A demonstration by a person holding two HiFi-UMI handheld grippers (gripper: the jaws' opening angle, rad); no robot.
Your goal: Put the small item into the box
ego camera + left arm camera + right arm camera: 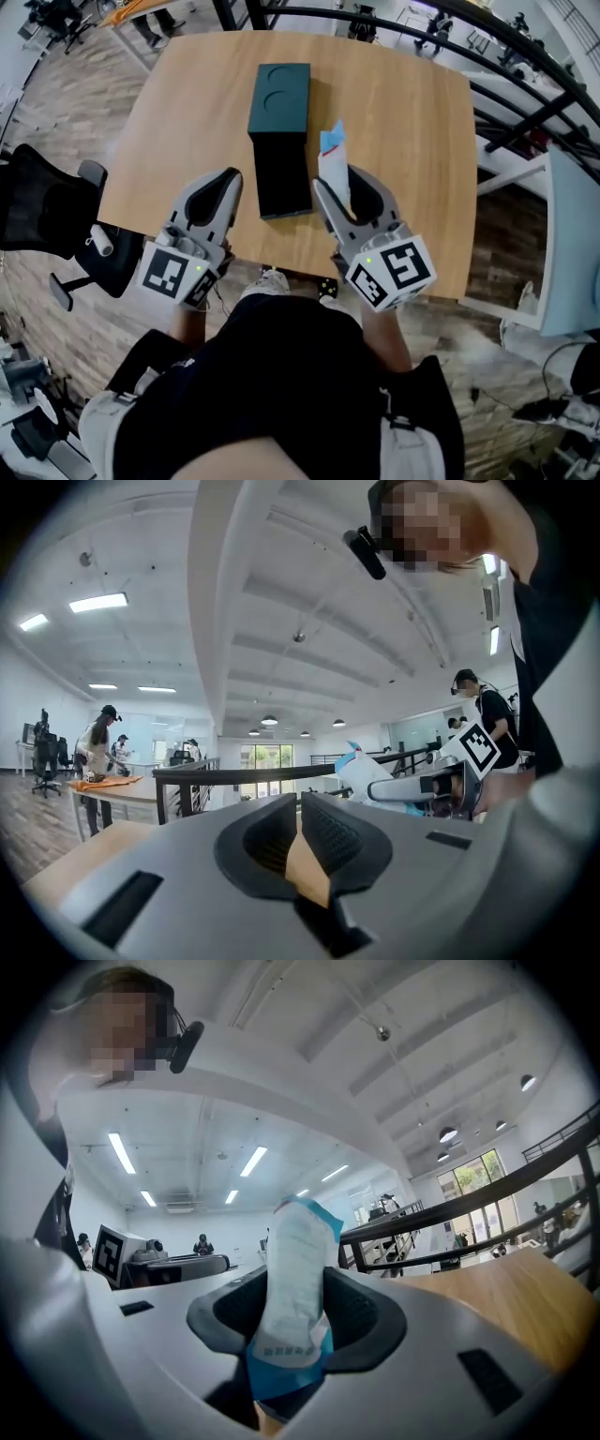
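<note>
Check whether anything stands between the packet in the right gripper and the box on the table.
Nothing visible does: the packet, clamped in the jaws of the right gripper, hangs right of the dark box, with only table between.

There was one table (403,141). On it, toward twelve o'clock, lay one box (279,98) with two round hollows in its teal part. There was one packet (333,161). Two grippers showed, the left gripper (225,183) and the right gripper (342,186), each with one marker cube. One chair (56,216) stood at nine o'clock.
</note>
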